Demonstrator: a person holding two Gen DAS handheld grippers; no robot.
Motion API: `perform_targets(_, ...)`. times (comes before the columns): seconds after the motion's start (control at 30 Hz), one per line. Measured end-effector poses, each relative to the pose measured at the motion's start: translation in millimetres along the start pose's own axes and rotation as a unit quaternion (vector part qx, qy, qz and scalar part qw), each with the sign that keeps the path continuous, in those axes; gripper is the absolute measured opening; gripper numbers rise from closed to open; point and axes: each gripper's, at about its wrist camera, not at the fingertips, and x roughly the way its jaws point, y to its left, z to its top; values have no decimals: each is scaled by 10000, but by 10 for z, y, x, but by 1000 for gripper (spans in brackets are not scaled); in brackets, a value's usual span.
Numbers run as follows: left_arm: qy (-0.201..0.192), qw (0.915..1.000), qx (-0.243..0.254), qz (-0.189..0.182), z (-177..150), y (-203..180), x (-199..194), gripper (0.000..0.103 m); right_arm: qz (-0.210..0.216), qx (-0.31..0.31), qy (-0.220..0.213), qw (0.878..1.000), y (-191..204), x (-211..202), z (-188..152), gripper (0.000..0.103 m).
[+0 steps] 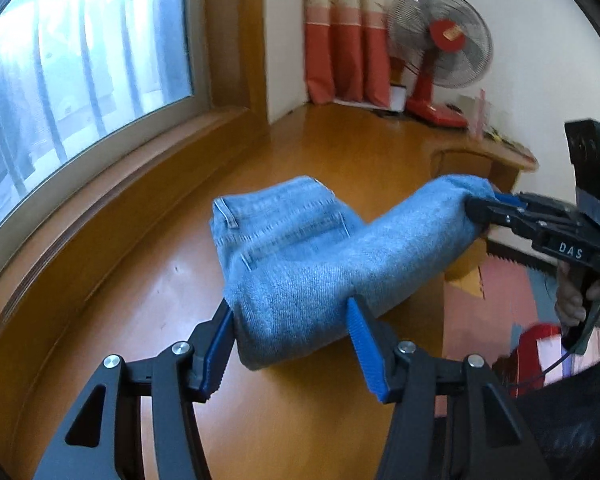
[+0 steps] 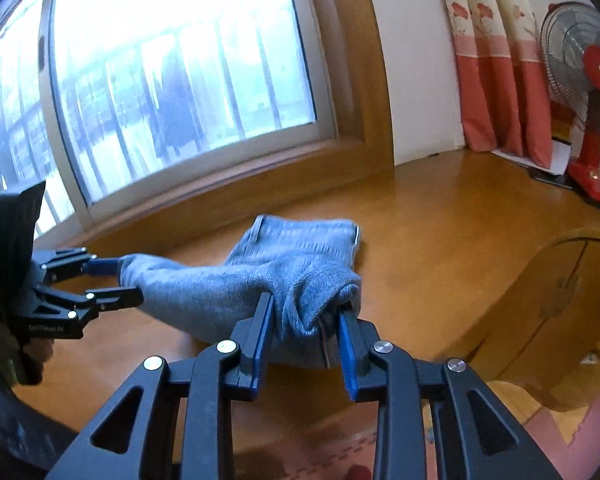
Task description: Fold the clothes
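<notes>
Light blue jeans (image 1: 300, 264), folded into a thick band, stretch between my two grippers above the wooden table (image 1: 140, 280). My left gripper (image 1: 291, 308) is shut on the near left end of the fold, its blue pads pressing both sides. My right gripper (image 1: 476, 208) comes in from the right, held by a hand, and is shut on the other end. In the right wrist view the right gripper (image 2: 307, 306) pinches a bunched end of the jeans (image 2: 300, 248), and the left gripper (image 2: 130, 280) clamps the far left end. The waistband part still lies on the table.
A window (image 1: 80, 60) with a wooden sill runs along the table's far left side. A red fan (image 1: 440, 40) and a curtain (image 1: 344, 32) stand at the back corner. The table's edge drops to a coloured floor mat (image 1: 500, 280) on the right.
</notes>
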Motion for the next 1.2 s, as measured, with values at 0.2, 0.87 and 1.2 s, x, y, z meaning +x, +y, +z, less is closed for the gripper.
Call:
perform_targets(0.2, 61, 9985, -384, 383, 343, 64, 329, 53, 459, 29, 119, 9989, -338, 407, 377, 30)
perform_targets(0.87, 536, 9678, -1430, 1999, 1178, 823, 1732, 58, 997, -32, 830, 9915, -947, 2360, 1299, 39)
perform_targets(1.2, 682, 9531, -1763, 2361, 1002, 919, 2091, 71, 874, -415, 1164, 9885, -1028, 2742, 1154, 57)
